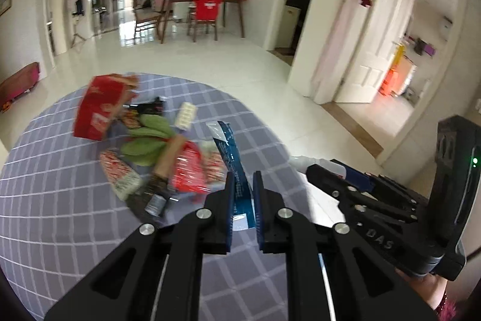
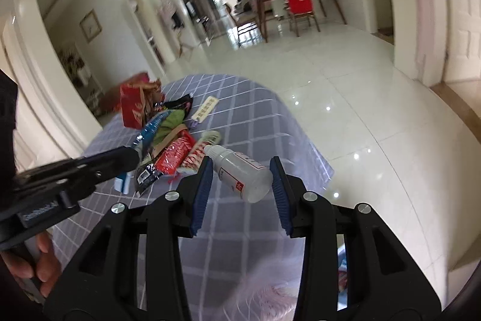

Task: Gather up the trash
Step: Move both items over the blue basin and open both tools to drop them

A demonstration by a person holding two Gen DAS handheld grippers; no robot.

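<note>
blue wrapper [image 1: 237,170] stands pinched in your left tool [image 1: 242,185], long axis up; your right tool [image 2: 240,179] clamps the bottle [image 2: 240,173] crosswise, cap toward the litter [image 1: 156,146] piled on the table [image 1: 60,200] ahead; bag unseen.

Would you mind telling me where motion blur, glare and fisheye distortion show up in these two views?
Left wrist view: the trash pile is smeared by motion, the white door ghosted, while the left gripper and its blue wrapper stay sharper. Right wrist view: ceiling lights glint off the glossy floor, and the checked tablecloth bows under fisheye distortion.
</note>
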